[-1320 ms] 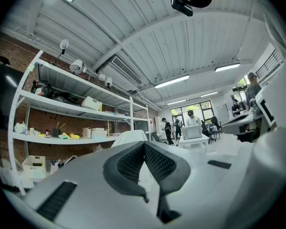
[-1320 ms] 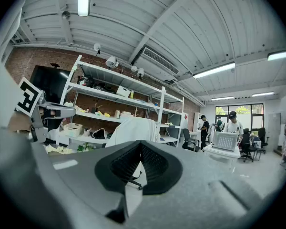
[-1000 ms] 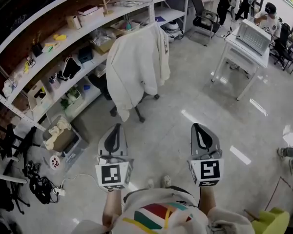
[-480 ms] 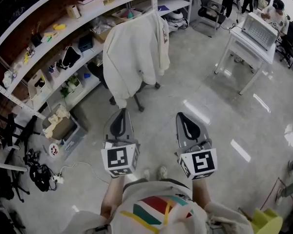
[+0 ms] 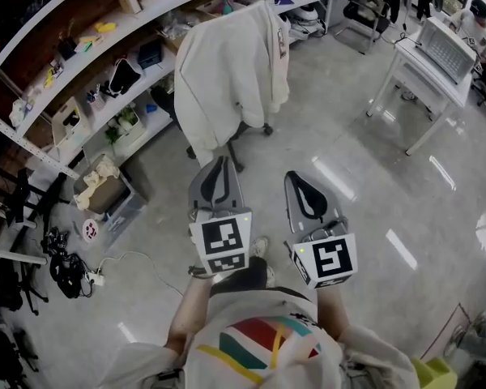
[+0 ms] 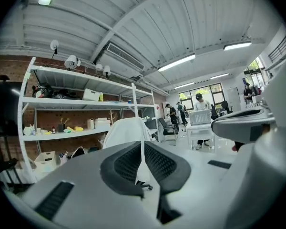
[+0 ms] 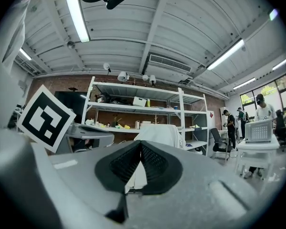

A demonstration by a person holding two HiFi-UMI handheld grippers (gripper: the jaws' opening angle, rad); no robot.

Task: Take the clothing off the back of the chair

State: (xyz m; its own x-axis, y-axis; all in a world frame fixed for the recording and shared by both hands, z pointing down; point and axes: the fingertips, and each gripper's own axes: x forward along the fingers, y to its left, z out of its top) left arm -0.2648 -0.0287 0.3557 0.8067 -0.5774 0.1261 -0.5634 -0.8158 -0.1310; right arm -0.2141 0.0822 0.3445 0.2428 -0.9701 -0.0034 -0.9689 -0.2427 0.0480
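Much of what could go wrong starts with the polished floor (image 5: 373, 209): the chair (image 5: 166, 104) at twelve o'clock stands on what looks like a wheeled base, so a sideways tug would likely roll or spin it rather than free anything. Shelving (image 5: 65, 71) crowds it from ten o'clock, and a swinging sleeve could sweep small clutter off the lower tiers. The clothing (image 5: 227, 79) hangs over the chair's back and hoods its top, so pulling toward six o'clock instead of lifting may snag it or tip the chair. The left claw (image 5: 219, 162) and the right claw (image 5: 293, 178) are both pressed fully closed on nothing, well short of the cloth; arriving like that, they would only shove the fabric. As for make, the floor is glossy grey and mirrors the ceiling lights. The shelving is white metal framing with flat boards. The clothing is off-white, thick and soft, falling in broad folds with a sleeve dangling on its three o'clock side. The chair looks dark and padded. Each claw is smooth grey plastic, its tips lined with black ribbed pads.
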